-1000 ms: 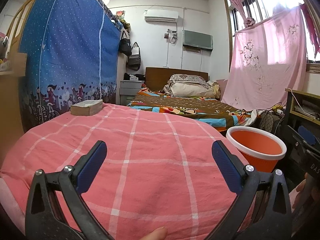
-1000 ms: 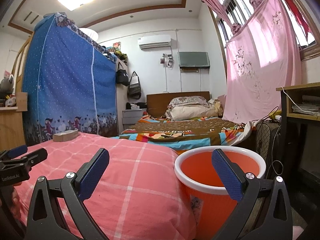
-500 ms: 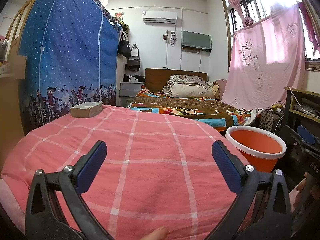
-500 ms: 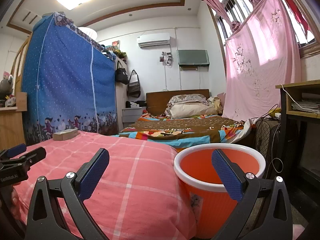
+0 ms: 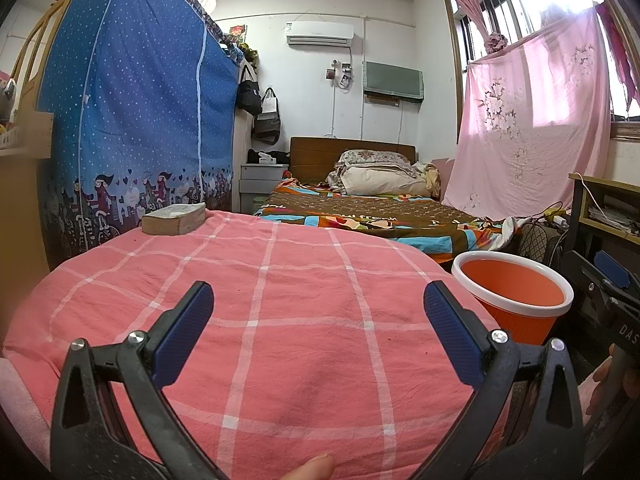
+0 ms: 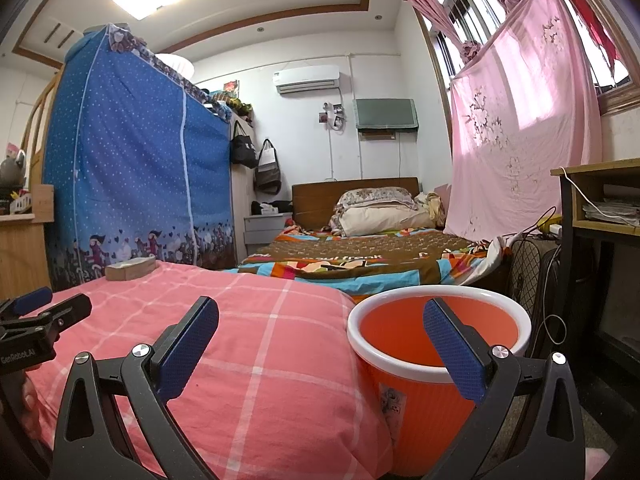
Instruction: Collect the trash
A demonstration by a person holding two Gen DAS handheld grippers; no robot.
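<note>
A pink checked quilt [image 5: 288, 320] fills the foreground; an orange bin [image 6: 436, 344] stands at its three o'clock edge. Both left tongs [image 5: 318, 332] and right tongs [image 6: 320, 344] gape wide, empty. No trash shows; seemingly, the search comes next.

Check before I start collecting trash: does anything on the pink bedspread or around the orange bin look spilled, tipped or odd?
Nothing stands out. The orange bin stands upright beside the bed, the pink bedspread is flat, and only a thick book lies at its far corner.
</note>
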